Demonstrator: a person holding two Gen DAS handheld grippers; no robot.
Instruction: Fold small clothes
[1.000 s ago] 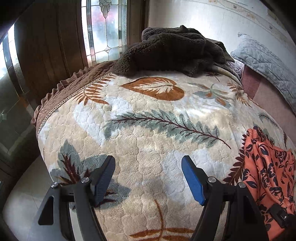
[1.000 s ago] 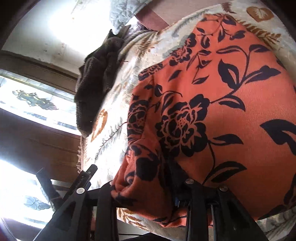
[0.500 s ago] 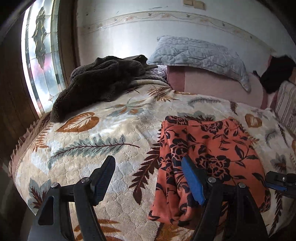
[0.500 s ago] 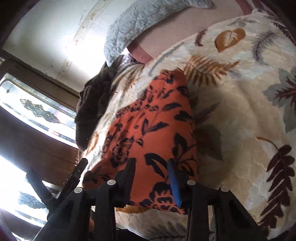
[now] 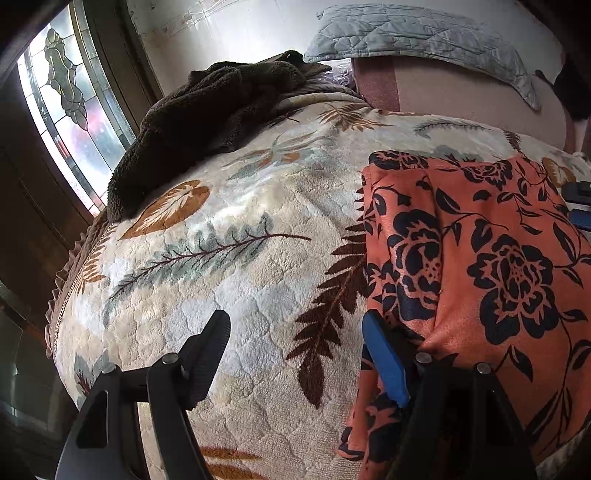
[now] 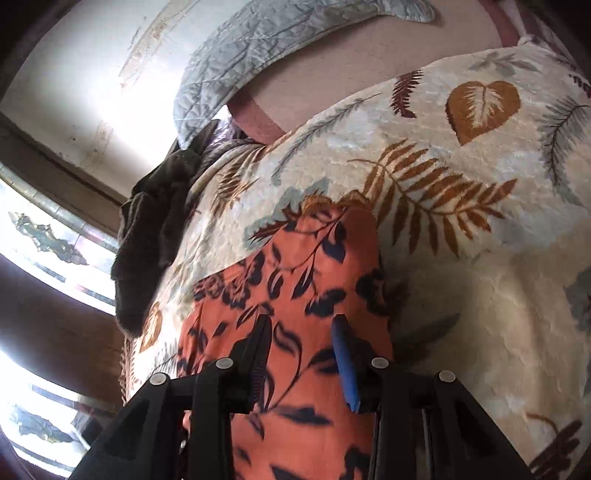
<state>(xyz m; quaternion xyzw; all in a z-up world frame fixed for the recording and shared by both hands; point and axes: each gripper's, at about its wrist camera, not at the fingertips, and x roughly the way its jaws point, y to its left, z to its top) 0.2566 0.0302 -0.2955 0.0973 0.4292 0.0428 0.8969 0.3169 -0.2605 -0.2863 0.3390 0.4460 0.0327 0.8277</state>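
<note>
An orange garment (image 5: 498,258) with a dark flower print lies folded on the leaf-patterned blanket (image 5: 240,266). My left gripper (image 5: 295,325) stands open over the blanket at the garment's left edge. Its blue-padded finger (image 5: 384,362) is right at the cloth's folded border, and only blanket shows between the jaws. In the right wrist view, my right gripper (image 6: 301,325) hovers over the near end of the garment (image 6: 295,266) by its right edge, jaws narrowly apart. The cloth lies flat beneath them, not pinched. The right gripper's tip (image 5: 580,206) also shows at the left view's far right.
A dark brown fleece (image 5: 214,110) is heaped at the back left of the bed. A grey quilted pillow (image 5: 424,33) leans on the wall behind. A stained-glass window (image 5: 70,110) is at the left, beyond the bed's ruffled edge (image 5: 70,266).
The right gripper let go of the bunched cloth, narrowed its jaws and slid toward the garment's right edge. The left gripper rolled and moved right, up to the garment's left edge.
</note>
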